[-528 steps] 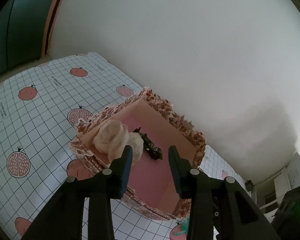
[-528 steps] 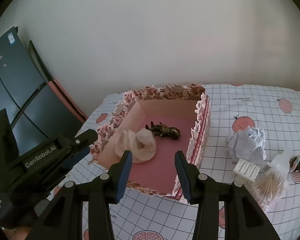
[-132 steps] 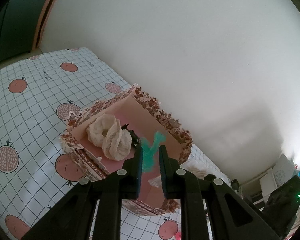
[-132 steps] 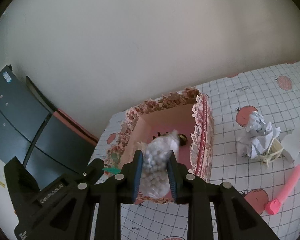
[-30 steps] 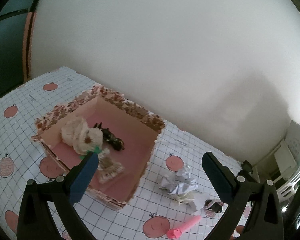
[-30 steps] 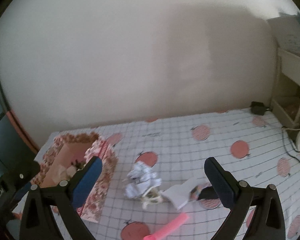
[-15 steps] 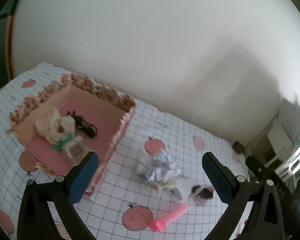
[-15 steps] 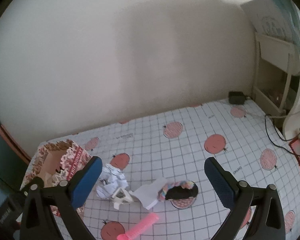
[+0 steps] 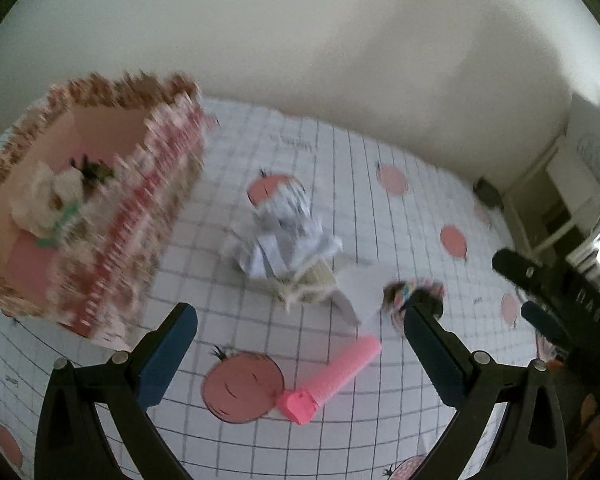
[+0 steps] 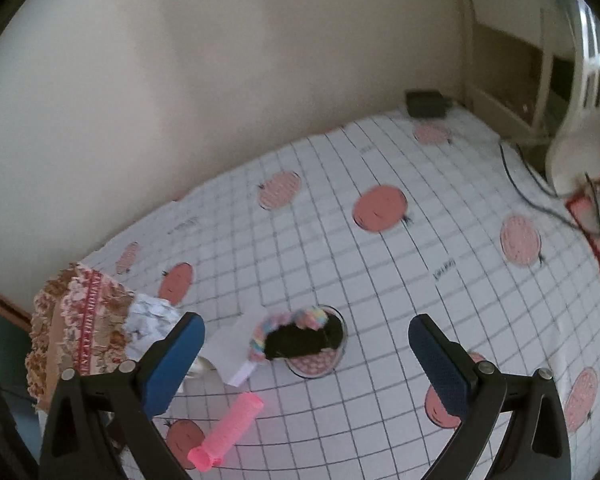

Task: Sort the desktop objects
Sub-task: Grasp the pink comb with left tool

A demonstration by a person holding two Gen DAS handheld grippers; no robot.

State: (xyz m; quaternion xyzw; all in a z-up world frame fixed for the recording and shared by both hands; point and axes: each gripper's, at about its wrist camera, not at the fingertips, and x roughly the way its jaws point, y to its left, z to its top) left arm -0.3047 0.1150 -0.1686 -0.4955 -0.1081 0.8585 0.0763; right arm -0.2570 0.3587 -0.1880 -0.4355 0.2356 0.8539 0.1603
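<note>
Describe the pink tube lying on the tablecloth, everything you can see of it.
The pink tube is a slim cylinder with a finely ribbed or meshed surface, probably plastic, ending in a brighter pink, blockier cap at its near end. It lies flat and slanted on the checked tablecloth, cap end beside a printed red fruit. Nothing grips it: it sits apart from the crumpled paper and white card, below the open left gripper. What it is exactly I cannot tell.

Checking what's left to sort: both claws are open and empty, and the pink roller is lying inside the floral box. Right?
Not quite. Both claws, left and right, are open and empty, but the pink roller lies on the tablecloth, outside the floral box, as the left wrist view shows.
</note>
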